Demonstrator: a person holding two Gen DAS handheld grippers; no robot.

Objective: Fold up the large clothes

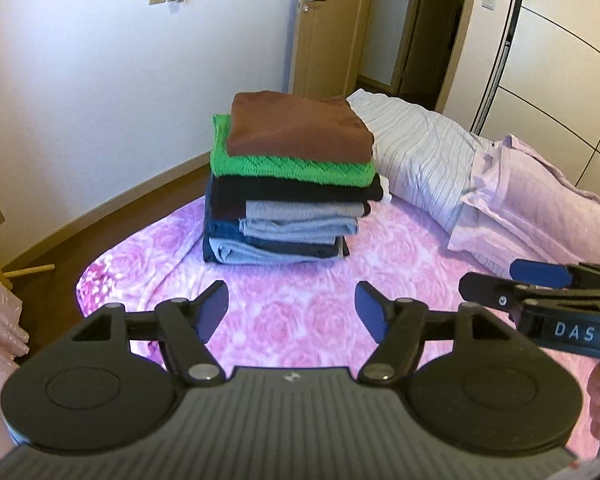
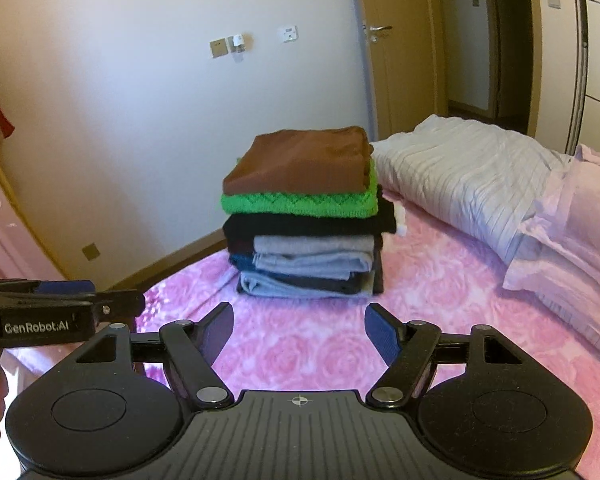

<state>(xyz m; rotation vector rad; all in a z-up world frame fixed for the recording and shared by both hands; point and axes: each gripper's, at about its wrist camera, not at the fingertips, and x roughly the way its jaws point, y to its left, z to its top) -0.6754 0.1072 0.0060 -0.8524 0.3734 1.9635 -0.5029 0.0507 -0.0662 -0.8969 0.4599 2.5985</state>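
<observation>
A stack of folded clothes (image 1: 292,188) (image 2: 306,216) stands on the pink floral bed cover (image 1: 300,320) (image 2: 440,300), with a brown garment (image 1: 300,128) (image 2: 304,164) on top, a green knit (image 1: 292,166) (image 2: 300,204) under it, then black, grey and dark blue pieces. My left gripper (image 1: 292,304) hovers open over the cover, short of the stack, with nothing between its fingers. My right gripper (image 2: 299,326) is open and empty too, at about the same distance. Each gripper shows in the other's view, the right gripper (image 1: 496,286) at right, the left gripper (image 2: 112,300) at left.
A striped white duvet (image 1: 420,152) (image 2: 472,176) and pale pink pillows (image 1: 540,200) (image 2: 572,232) lie right of the stack. The bed's rounded edge (image 1: 100,264) drops to a wooden floor at left. A wall, a door (image 1: 324,20) and wardrobe panels stand behind.
</observation>
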